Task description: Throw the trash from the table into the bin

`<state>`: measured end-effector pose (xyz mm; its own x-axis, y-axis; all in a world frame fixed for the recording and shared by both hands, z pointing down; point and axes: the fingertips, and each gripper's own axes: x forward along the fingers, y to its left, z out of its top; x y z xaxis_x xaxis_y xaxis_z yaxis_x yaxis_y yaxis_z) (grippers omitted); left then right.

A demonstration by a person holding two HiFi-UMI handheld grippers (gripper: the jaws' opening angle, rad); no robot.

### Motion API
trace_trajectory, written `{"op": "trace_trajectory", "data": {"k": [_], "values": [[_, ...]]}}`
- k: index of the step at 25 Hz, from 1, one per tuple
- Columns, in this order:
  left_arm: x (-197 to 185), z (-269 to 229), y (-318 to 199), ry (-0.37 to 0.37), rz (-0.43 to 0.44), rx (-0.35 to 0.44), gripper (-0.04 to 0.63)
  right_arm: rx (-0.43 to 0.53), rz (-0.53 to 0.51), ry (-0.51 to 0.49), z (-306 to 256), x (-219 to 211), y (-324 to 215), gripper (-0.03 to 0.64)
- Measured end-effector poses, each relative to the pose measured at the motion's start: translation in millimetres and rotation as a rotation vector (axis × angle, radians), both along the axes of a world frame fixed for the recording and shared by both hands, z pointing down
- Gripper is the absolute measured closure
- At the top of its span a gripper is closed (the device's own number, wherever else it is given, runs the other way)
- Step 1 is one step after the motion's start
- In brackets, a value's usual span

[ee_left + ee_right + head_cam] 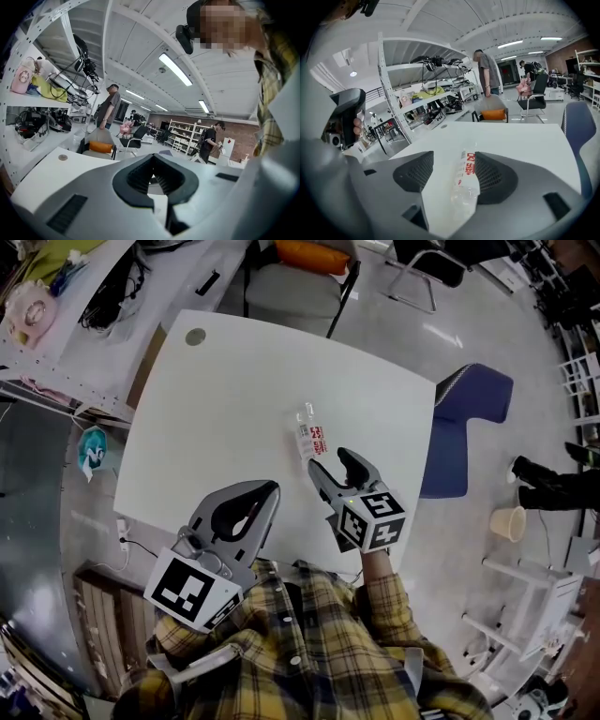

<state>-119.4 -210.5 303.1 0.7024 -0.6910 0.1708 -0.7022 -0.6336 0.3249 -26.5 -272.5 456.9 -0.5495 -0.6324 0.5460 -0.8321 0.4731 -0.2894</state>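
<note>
Pickup of trash, seen from the head and both gripper views: my right gripper (pixel 330 461) stands with jaws spread and nothing pressed between the pads, over the near right part of the table (pixel 234 381). The plastic bottle (pixel 309 434) lies flat on that same part of the table, its near end in the gap between my right jaws and closer to the right-hand pad. Its long axis runs toward the table's far edge, roughly in line with the jaws. It is clear and crumpled, with a red-and-white label. My left gripper (pixel 270 489) hangs at the table's near edge, jaws closed on nothing, the farther of the two; closing the right jaws is, I judge, the next step
</note>
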Motion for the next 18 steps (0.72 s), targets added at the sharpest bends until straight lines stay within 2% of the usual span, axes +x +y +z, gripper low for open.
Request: {"op": "trace_trajectory", "data": {"k": [4, 7, 18], "values": [[-7, 7, -5, -0.005, 0.012, -0.014, 0.589, -0.050, -0.001, 0.052, 31, -2, -5, 0.308], [-9, 12, -8, -0.008, 0.023, -0.020, 0.589, -0.083, -0.014, 0.082, 51, -3, -9, 0.290], [-28, 29, -16, -0.024, 0.030, -0.041, 0.589, -0.182, -0.015, 0.160, 108, -5, -13, 0.284]]}}
